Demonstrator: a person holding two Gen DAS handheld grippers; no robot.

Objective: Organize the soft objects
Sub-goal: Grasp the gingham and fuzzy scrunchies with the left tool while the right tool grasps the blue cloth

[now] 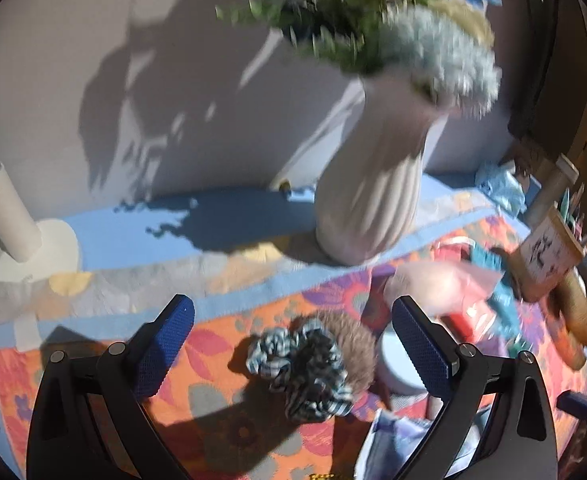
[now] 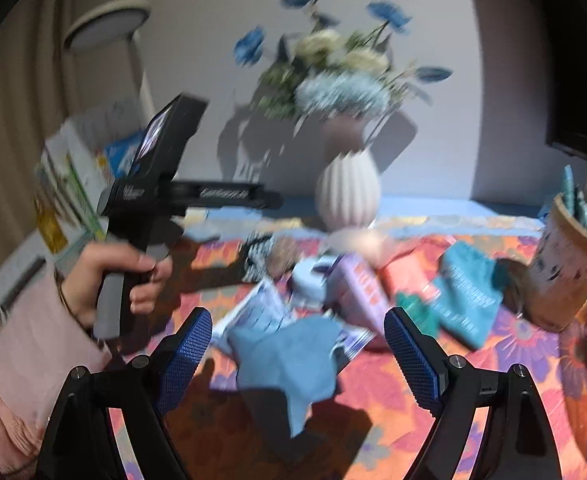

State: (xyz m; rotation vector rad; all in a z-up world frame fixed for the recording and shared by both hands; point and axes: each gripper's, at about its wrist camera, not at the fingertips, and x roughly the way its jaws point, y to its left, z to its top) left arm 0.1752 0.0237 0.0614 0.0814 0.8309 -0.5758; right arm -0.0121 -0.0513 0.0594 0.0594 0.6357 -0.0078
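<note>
A black-and-white checked scrunchie [image 1: 301,368] lies on the floral tablecloth [image 1: 221,420], with a brown furry piece [image 1: 353,340] just behind it. My left gripper [image 1: 293,344] is open and empty, hovering over the scrunchie, which sits between the fingers. In the right wrist view a light blue cloth [image 2: 289,360] lies on a pale packet [image 2: 253,312]. My right gripper [image 2: 297,348] is open and empty above that cloth. A teal knit piece [image 2: 465,292] and a coral pouch [image 2: 401,276] lie further right. The scrunchie [image 2: 257,256] shows blurred at mid-table.
A ribbed white vase [image 1: 369,200] of flowers stands at the back by the wall. A cup of pens [image 2: 565,256] stands at the right. A lamp base [image 1: 37,252] stands at the back left, books [image 2: 73,184] at the left. A purple box [image 2: 357,288] and round tin [image 2: 309,276] sit mid-table.
</note>
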